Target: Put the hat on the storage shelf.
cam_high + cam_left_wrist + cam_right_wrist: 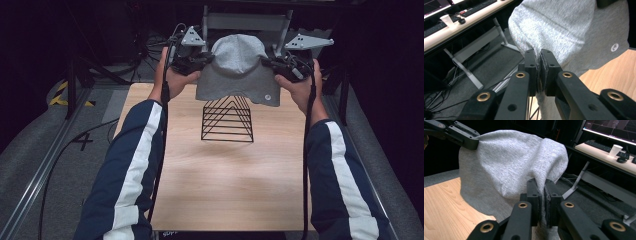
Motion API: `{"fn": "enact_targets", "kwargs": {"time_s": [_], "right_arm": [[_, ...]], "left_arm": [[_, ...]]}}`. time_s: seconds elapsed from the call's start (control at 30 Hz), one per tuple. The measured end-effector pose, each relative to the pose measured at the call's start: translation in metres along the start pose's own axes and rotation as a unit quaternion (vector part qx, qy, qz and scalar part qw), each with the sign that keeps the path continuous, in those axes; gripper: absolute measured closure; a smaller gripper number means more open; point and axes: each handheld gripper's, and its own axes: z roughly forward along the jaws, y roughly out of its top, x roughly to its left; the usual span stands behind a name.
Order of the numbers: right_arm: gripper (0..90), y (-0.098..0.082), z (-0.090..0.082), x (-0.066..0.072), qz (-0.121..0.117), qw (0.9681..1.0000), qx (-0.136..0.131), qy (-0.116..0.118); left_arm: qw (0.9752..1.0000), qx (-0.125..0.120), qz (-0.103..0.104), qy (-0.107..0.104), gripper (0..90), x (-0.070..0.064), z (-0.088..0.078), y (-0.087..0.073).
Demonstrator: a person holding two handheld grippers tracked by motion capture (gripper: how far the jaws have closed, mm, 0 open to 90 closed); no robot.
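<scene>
- Soft grey knit fabric hat (237,67) with a small round white logo patch near its hem — held up in the air between the two grippers, above the far edge of the light wooden worktop (220,185).
- Left gripper (202,59): jaws clamped together on the hat's left edge; in the left gripper view the fabric is pinched flat between the two black pads (540,72), and the rest of the hat bulges away beyond them.
- Right gripper (268,62): jaws clamped on the hat's right edge; the right gripper view shows a fold of grey knit squeezed between its pads (542,200), with the other gripper gripping the far side at upper left.
- Hat hangs stretched between the two grips, crown up and domed, hem drooping down.
- Black wire rack (227,120) with a triangular, tent-like profile — stands on the worktop near the middle of its far edge, directly under the hat. The hem overlaps the rack's peak in the high view; cannot tell whether they touch.
- Both forearms in navy sleeves with a white stripe come in from the near edge, one per side; a black cable trails down from each gripper.
</scene>
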Motion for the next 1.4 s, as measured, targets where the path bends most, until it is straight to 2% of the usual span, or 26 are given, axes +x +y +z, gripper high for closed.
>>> {"fn": "enact_targets", "kwargs": {"time_s": [0.2,0.33,0.43,0.57,0.73,1.0,1.27,1.4], "right_arm": [[84.6,-0.006,0.001,0.003,-0.003,0.9999,0.009,0.014],[84.6,-0.012,-0.001,0.005,0.000,0.9997,0.010,0.023],[84.6,-0.018,-0.002,0.007,-0.002,0.9994,0.014,0.031],[84.6,-0.020,-0.003,0.010,-0.004,0.9992,0.011,0.039],[84.6,-0.018,-0.006,0.013,-0.005,0.9990,0.003,0.044],[84.5,-0.017,-0.014,0.017,-0.009,0.9989,-0.003,0.047],[84.5,-0.029,-0.010,0.024,-0.013,0.9984,0.008,0.054],[84.5,-0.039,-0.004,0.026,-0.014,0.9982,0.017,0.055]], "left_arm": [[0.9998,0.007,-0.001,-0.018,84.5,-0.004,0.006,-0.010],[0.9998,0.011,-0.003,-0.017,84.5,-0.004,0.005,-0.017],[0.9997,0.002,-0.015,-0.022,84.5,-0.002,0.000,-0.022],[0.9996,-0.005,-0.017,-0.023,84.5,-0.002,-0.007,-0.024],[0.9994,-0.021,-0.010,-0.026,84.5,-0.005,-0.017,-0.021],[0.9990,-0.024,0.007,-0.036,84.5,-0.016,-0.025,-0.023],[0.9987,-0.023,-0.007,-0.045,84.4,-0.017,-0.023,-0.043],[0.9990,-0.007,-0.006,-0.043,84.3,-0.019,-0.017,-0.054]]}}
